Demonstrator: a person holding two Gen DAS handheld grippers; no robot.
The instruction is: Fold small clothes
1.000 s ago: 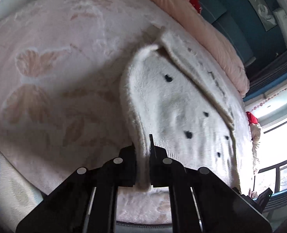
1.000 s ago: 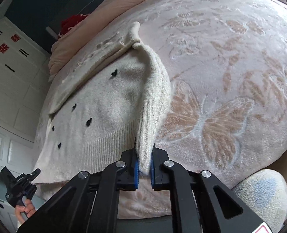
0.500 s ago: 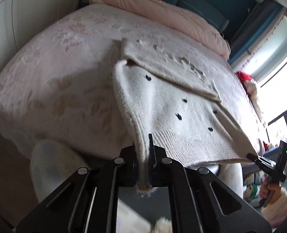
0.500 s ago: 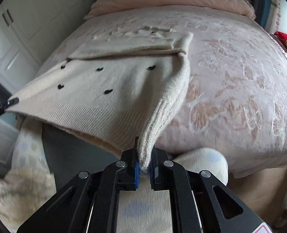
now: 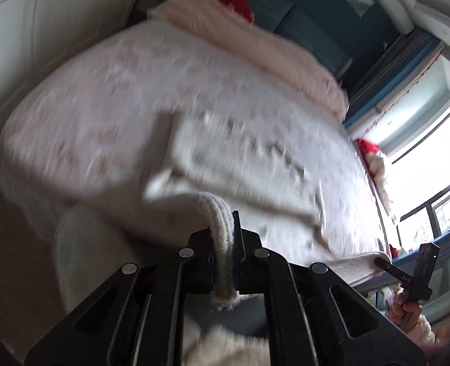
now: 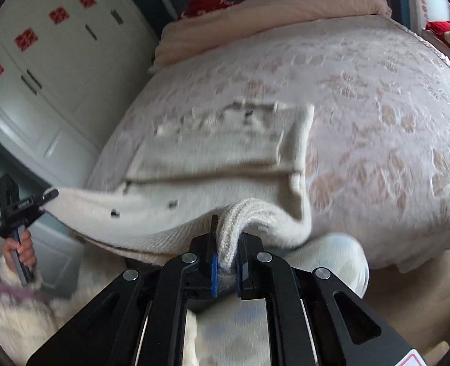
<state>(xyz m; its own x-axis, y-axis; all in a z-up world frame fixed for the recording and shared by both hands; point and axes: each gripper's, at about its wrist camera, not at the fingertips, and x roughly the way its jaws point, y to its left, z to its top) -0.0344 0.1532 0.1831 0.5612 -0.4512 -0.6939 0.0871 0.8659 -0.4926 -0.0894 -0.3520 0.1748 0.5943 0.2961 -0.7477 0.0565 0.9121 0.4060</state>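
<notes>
Item: cream knitted cardigan with small dark buttons [image 6: 194, 158], half on the pink patterned bedspread [image 6: 377, 106]. Soft, light, floppy; grip ribbed hem corners. Left gripper [image 5: 223, 262] and right gripper [image 6: 226, 256] each clamp one.

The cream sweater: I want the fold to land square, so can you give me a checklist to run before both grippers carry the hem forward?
1. Left gripper clamped on the ribbed hem: ok, knit is pinched between its fingers.
2. Right gripper clamped on the hem: ok, knit sits between its blue pads.
3. Cream sweater upper part lying on the bed: ok, though blurred.
4. Hem pulled level between the two grips: cannot tell, it sags in the right wrist view.
5. Landing area on the bed beyond the sweater free of other things: ok, the pink duvet lies farther back.
6. Sleeves tucked in: cannot tell, too blurred.
</notes>
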